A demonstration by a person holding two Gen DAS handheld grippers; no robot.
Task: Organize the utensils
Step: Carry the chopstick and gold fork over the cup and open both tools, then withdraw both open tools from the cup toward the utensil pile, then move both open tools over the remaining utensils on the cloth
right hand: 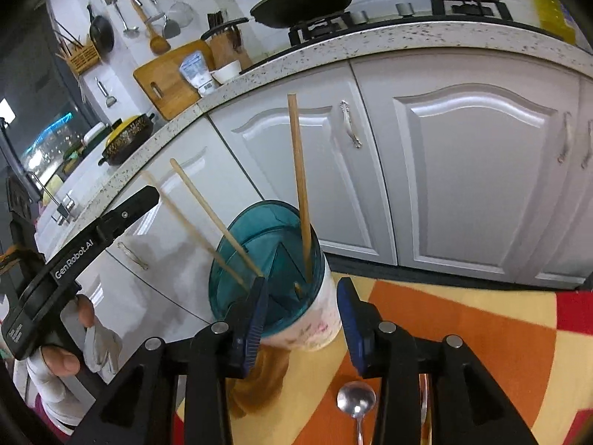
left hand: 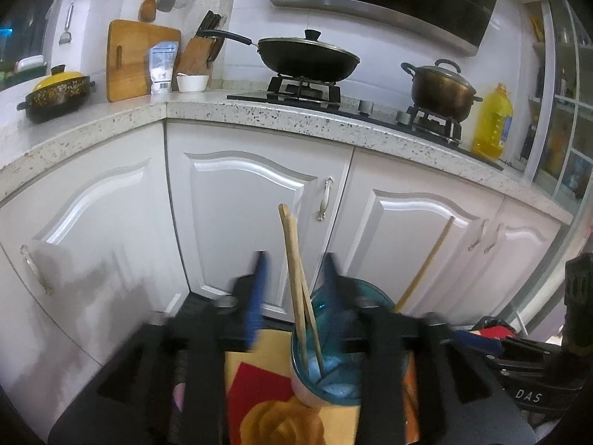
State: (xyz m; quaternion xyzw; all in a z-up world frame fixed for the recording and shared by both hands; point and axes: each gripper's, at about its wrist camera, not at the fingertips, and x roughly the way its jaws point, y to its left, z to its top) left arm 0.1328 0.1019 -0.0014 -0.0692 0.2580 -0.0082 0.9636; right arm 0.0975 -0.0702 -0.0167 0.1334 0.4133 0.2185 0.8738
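A white utensil holder with a teal divided top point(right hand: 296, 296) stands on the patterned table; it also shows in the left wrist view point(left hand: 326, 363). Three wooden chopsticks stand in it: two lean left point(right hand: 207, 211) and one is upright point(right hand: 298, 185). In the left wrist view the pair point(left hand: 296, 282) rises between the fingers and a third point(left hand: 426, 263) leans right. My left gripper point(left hand: 296, 270) is open, blurred, above the holder. My right gripper point(right hand: 302, 296) is open with the holder between its fingers. A metal spoon point(right hand: 355, 404) lies on the table below it.
The table has a yellow, orange and red cloth point(right hand: 463, 333). White kitchen cabinets point(right hand: 463, 170) stand just behind, under a speckled counter point(left hand: 259, 115) with a wok, a pot and an oil bottle. The left gripper body point(right hand: 85, 248) shows at the left.
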